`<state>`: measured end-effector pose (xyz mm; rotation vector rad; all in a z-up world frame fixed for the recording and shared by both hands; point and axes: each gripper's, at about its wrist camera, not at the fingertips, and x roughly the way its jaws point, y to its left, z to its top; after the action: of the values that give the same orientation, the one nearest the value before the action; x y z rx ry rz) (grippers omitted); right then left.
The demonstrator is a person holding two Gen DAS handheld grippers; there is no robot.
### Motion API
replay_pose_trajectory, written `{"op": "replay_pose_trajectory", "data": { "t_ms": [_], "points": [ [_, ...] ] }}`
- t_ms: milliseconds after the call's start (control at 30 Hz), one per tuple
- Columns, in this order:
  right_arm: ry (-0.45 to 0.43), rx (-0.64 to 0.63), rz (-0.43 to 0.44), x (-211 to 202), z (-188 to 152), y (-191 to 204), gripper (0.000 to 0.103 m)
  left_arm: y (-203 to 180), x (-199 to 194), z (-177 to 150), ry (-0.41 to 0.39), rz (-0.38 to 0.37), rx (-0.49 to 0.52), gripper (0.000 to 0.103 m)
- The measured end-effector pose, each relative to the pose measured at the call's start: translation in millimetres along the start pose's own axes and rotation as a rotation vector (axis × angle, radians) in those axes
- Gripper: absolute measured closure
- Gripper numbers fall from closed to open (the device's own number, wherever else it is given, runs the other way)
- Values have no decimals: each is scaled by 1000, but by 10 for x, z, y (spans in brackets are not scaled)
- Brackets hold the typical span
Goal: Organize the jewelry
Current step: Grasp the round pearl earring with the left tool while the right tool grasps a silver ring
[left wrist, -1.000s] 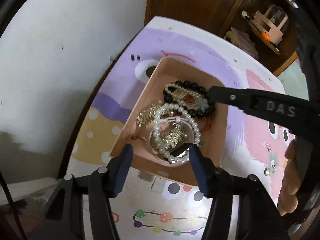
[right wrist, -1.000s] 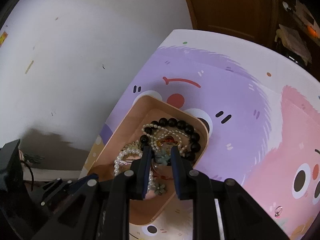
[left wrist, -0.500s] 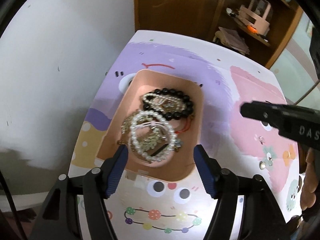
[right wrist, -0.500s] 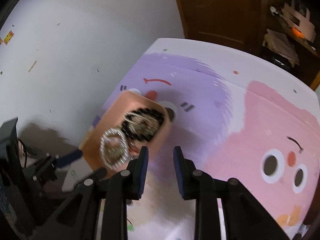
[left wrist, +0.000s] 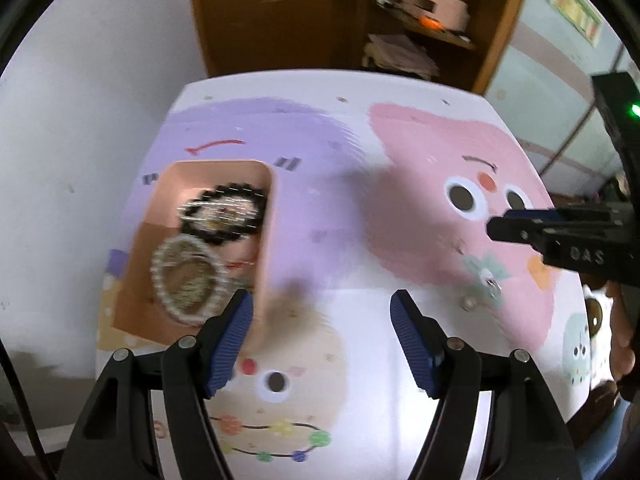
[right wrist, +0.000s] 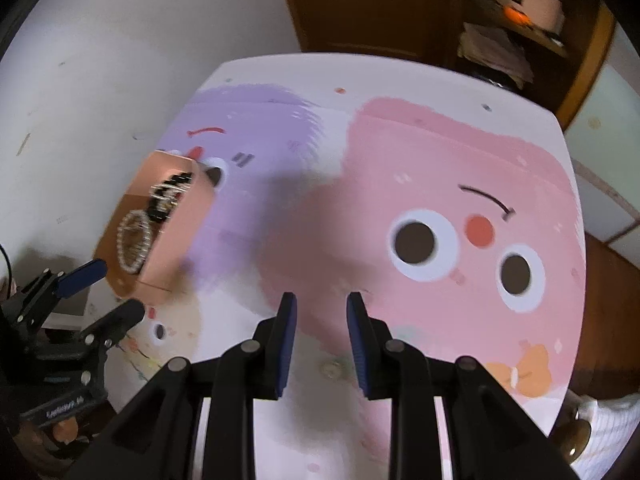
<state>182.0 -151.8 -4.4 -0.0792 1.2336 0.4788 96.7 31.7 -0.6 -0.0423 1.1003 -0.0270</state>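
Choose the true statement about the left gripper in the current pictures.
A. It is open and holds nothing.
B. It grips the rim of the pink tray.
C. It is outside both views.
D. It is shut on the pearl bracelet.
A: the left gripper has its jaws wide apart with only the table mat between them; the pink tray with the pearl bracelet lies beside its left finger.

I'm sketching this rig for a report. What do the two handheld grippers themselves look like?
Both match: the left gripper and right gripper have matte black angular plastic linkages with silver pivot screws, and flat fingers faced with ribbed dark-blue pads. Pale lettering, blurred but like "DAS", marks the right one's side. A green light glows above it.
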Motion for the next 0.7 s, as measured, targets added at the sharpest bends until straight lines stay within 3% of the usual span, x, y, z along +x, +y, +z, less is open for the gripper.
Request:
{"op": "replay_pose_trajectory", "data": {
  "t_ms": [167,367,700],
  "points": [
    [50,57,12,195,-71,-230,77,-301,177,-62,56,-45,49,34],
    [111,112,53,503,-91,-317,77,-469,288,-73,89,-48,74,34],
    [129,60,-6,736,-25,-196,77,-517,401,-63,124,-55,62,33]
  ]
}}
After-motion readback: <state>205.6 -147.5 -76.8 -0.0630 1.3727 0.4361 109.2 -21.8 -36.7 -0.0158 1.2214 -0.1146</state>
